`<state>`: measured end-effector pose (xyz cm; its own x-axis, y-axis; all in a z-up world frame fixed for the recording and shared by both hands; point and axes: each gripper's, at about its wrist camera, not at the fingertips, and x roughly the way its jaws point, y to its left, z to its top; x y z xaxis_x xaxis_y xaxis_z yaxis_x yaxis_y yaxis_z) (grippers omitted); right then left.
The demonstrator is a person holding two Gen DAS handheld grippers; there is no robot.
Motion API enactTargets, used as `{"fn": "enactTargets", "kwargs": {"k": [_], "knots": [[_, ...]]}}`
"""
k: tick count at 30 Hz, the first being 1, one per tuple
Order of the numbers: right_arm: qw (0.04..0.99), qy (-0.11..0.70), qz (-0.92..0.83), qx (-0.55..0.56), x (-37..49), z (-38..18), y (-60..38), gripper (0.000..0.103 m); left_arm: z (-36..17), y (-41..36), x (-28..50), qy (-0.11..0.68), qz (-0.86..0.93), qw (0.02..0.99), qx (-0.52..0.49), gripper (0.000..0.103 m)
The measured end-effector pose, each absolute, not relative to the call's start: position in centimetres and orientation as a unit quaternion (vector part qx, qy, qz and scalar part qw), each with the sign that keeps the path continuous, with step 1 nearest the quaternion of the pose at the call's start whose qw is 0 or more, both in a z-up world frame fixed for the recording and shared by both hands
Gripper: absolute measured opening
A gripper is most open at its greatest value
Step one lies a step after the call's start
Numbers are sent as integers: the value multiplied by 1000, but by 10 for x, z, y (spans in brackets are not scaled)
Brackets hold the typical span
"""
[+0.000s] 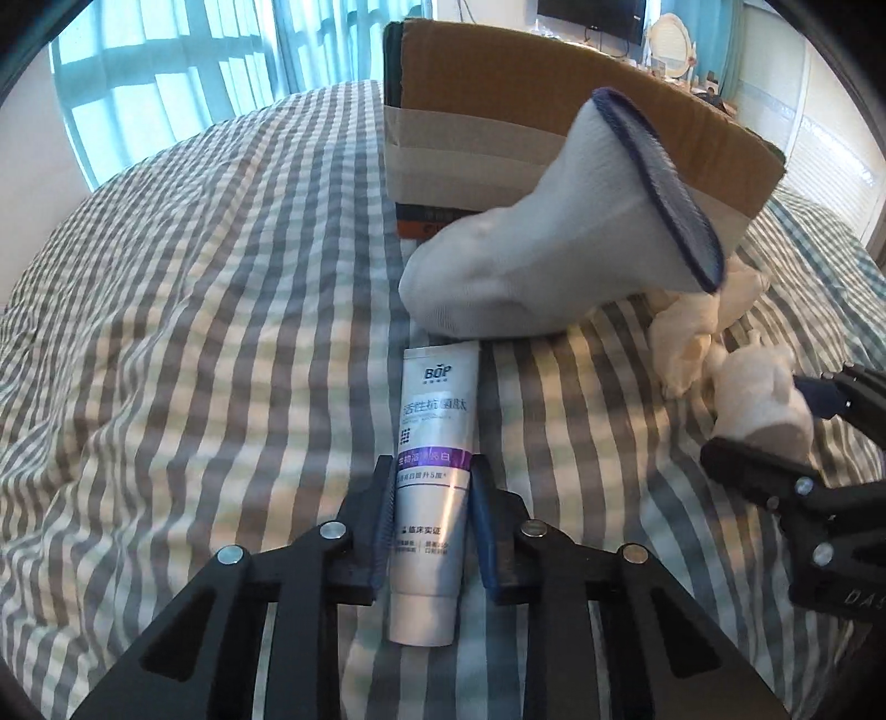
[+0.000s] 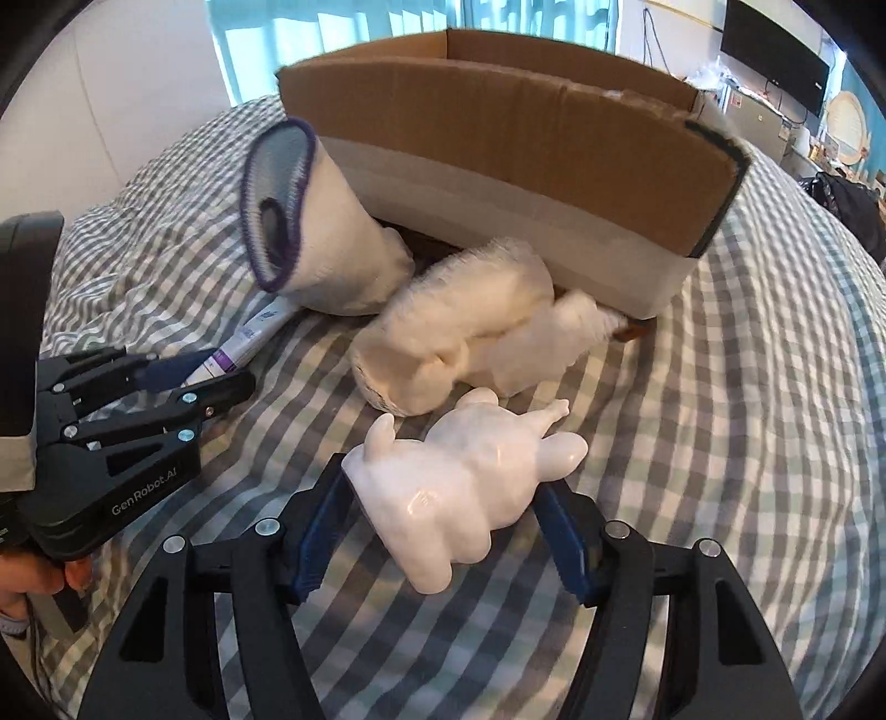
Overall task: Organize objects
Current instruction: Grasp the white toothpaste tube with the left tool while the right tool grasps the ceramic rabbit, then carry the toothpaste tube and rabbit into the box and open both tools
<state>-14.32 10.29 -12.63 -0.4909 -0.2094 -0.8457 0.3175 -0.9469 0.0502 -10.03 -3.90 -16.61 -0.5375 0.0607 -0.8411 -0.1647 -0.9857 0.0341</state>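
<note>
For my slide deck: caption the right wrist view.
Right gripper closes around a white figurine on the checked bedspread; rolled towel, sock and cardboard box lie beyond.

A grey-and-white checked bedspread [image 1: 194,332] covered the bed. Beyond it hung teal curtains [image 1: 183,66] over bright windows. Past the bedspread's far right side, a dark wall-mounted screen [image 2: 775,61] and a round white-framed mirror [image 1: 671,41] stood.

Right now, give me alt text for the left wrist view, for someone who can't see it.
The left claw straddles a toothpaste tube lying on a checked bedspread, its fingers beside the tube. Beyond it, a white sock leans against a cardboard box; the right claw holds a white figurine.
</note>
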Motion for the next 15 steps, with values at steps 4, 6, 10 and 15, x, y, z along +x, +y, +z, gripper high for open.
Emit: {"fn": "enactTargets", "kwargs": {"k": [4,6,10,15], "knots": [[154,58,-867,470,-129,-108,111,65,-158,-42,-77,32,874,62,-480,25],[154,59,-871,463,-121,-97,115,65,-150,-43,-62,23,876,63,-478,25],[154,60,-878,450,-108,-76,117,65,-127,-40,-35,22,887,68,-457,25],[154,58,-891,424,-90,-48,120,65,-83,-36,-16,29,906,70,-417,25]]}}
